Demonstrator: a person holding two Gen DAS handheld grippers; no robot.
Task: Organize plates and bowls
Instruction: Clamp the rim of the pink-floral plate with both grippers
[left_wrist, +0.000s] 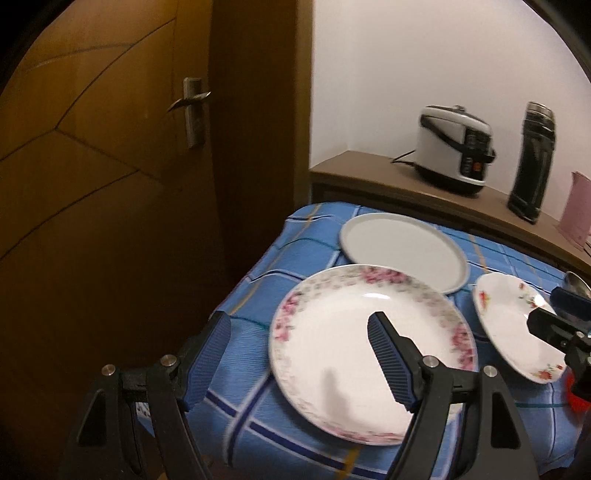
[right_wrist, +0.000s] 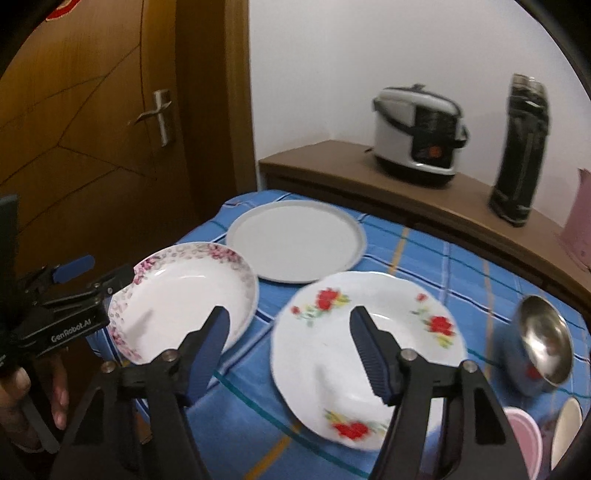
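Three plates were on the blue checked cloth (right_wrist: 424, 258): one pink-rimmed plate (right_wrist: 184, 295) left of the right jaws, one red-flowered plate (right_wrist: 369, 350) under them, one plain grey plate (right_wrist: 295, 245) beyond. One steel bowl (right_wrist: 546, 341) right of the jaws. Possibly two more bowls, pink (right_wrist: 524, 439) and cream (right_wrist: 567, 428), cut off at lower right. One rice cooker (right_wrist: 419, 133), one dark flask (right_wrist: 519, 151).

Dim, warm indoor light leaves the door (left_wrist: 110, 184) murky, while the white wall (right_wrist: 332, 55) glows brighter. Motion blur smears the flowered plates (left_wrist: 369, 350) beside it. Fisheye bending darkens every corner.
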